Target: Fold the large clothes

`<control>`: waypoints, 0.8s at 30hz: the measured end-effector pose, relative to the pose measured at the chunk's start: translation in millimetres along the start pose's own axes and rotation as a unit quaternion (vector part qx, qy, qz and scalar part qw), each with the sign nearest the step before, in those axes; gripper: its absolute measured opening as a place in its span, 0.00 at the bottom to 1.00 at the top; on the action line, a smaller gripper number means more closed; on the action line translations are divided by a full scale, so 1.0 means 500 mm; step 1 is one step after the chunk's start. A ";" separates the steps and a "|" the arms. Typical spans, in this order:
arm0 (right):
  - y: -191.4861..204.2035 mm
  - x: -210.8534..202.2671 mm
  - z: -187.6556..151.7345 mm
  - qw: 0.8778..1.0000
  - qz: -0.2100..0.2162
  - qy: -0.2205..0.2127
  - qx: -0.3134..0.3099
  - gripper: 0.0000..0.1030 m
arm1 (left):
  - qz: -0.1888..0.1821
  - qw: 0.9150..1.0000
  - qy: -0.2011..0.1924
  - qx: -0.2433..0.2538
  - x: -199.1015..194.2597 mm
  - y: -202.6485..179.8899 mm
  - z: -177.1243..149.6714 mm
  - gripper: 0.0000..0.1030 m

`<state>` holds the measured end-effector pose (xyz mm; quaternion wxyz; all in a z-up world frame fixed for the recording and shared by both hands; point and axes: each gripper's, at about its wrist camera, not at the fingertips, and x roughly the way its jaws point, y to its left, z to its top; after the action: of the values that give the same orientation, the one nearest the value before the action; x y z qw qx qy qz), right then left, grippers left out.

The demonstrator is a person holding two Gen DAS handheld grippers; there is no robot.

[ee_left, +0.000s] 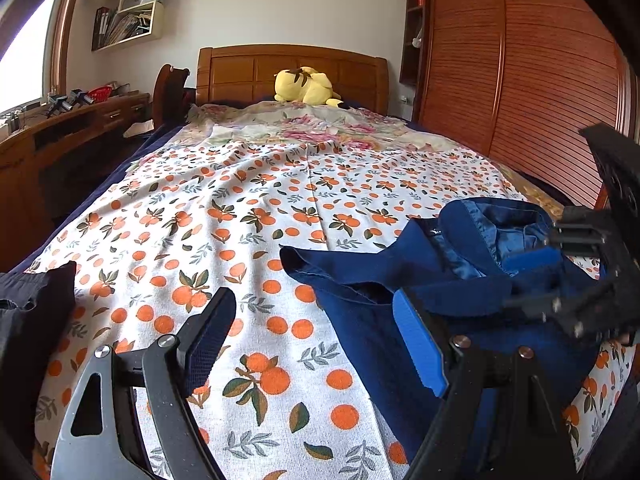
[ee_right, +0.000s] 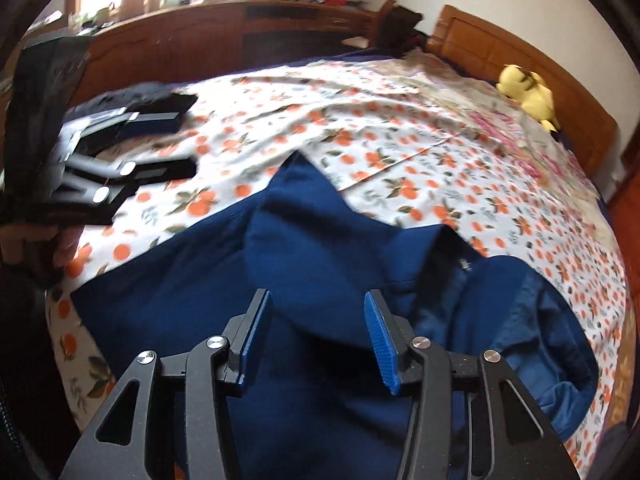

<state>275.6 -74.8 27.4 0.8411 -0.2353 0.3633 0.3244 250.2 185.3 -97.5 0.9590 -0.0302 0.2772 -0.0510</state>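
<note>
A dark blue jacket [ee_left: 400, 280] lies crumpled on the orange-print bed sheet [ee_left: 240, 220], its shiny lining and collar showing at the right. My left gripper [ee_left: 316, 320] is open and empty, its right finger at the jacket's edge. My right gripper [ee_right: 316, 320] is open just above the jacket [ee_right: 320, 248], which fills the lower middle of the right wrist view. The right gripper also shows at the right edge of the left wrist view [ee_left: 552, 256]. The left gripper shows blurred at the left of the right wrist view [ee_right: 176, 144].
A black garment [ee_left: 32, 304] lies at the bed's left edge. A yellow plush toy [ee_left: 306, 86] rests by the wooden headboard [ee_left: 292, 64]. A wooden desk [ee_left: 60, 136] runs along the left, and a slatted wardrobe [ee_left: 520, 80] stands at the right.
</note>
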 end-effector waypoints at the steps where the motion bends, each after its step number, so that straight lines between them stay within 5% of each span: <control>1: -0.007 0.008 -0.001 1.000 0.002 0.007 -0.007 0.49 | 0.000 1.000 0.000 0.000 0.000 0.000 -0.001 0.79; 7: -0.014 0.035 0.002 0.998 -0.039 0.040 -0.030 0.48 | 0.001 1.000 0.000 -0.001 -0.001 0.003 -0.002 0.79; 8: -0.021 0.048 0.018 0.998 -0.046 0.042 -0.031 0.38 | 0.001 1.000 0.000 -0.001 -0.001 0.004 -0.002 0.79; 9: -0.035 0.061 0.029 0.997 -0.054 0.042 -0.031 0.16 | 0.001 1.000 0.000 -0.001 -0.001 0.004 -0.002 0.79; 11: -0.060 0.074 0.047 0.997 -0.062 0.041 -0.024 0.03 | 0.001 1.000 0.000 0.000 0.000 0.004 -0.002 0.79; 21: -0.207 0.143 0.150 0.976 -0.215 0.016 0.039 0.02 | 0.000 1.000 0.002 0.001 0.005 0.003 -0.002 0.79; 24: -0.233 0.166 0.154 0.974 -0.210 0.030 0.080 0.17 | -0.001 1.000 0.002 0.001 0.008 0.003 0.001 0.79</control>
<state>437.8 -74.2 30.5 0.8951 -0.2481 0.3557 0.1037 253.8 186.3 -99.4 0.9583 -0.0293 0.2795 -0.0525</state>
